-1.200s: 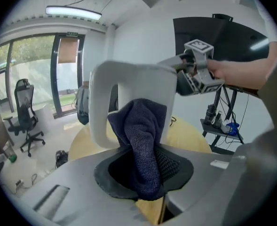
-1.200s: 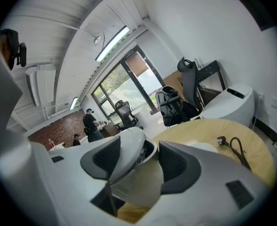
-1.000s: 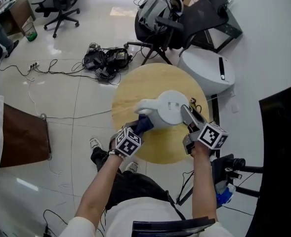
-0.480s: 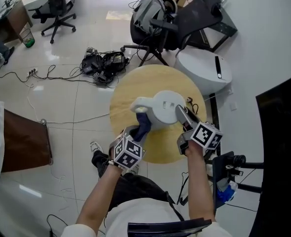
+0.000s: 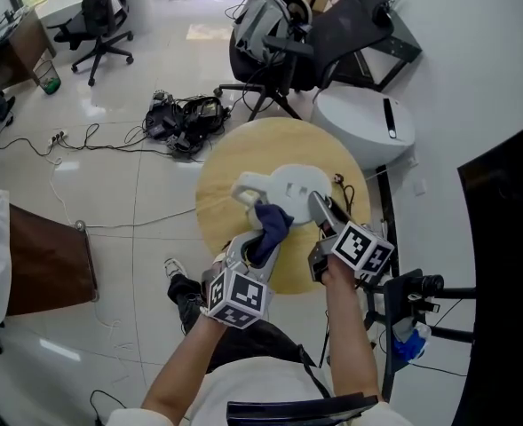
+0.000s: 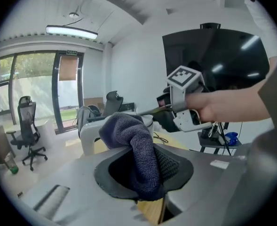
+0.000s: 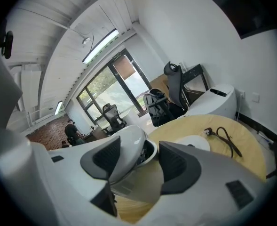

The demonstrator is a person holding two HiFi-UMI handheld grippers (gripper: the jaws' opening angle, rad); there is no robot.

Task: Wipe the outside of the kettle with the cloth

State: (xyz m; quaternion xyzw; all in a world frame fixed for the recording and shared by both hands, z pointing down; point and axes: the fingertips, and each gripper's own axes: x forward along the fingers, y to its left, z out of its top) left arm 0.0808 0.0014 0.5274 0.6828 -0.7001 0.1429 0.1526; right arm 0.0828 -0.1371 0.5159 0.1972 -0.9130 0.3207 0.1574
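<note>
Left gripper clamps the dark blue cloth at the white kettle (on a round wooden table) — right gripper pinches the kettle.

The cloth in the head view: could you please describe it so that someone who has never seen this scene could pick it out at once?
Find the round wooden table in the middle of the floor and the white kettle at its middle. At the kettle's near side is the cloth, bunched in the left gripper. It is the only dark blue, knitted thing amid white and pale wood.
</note>
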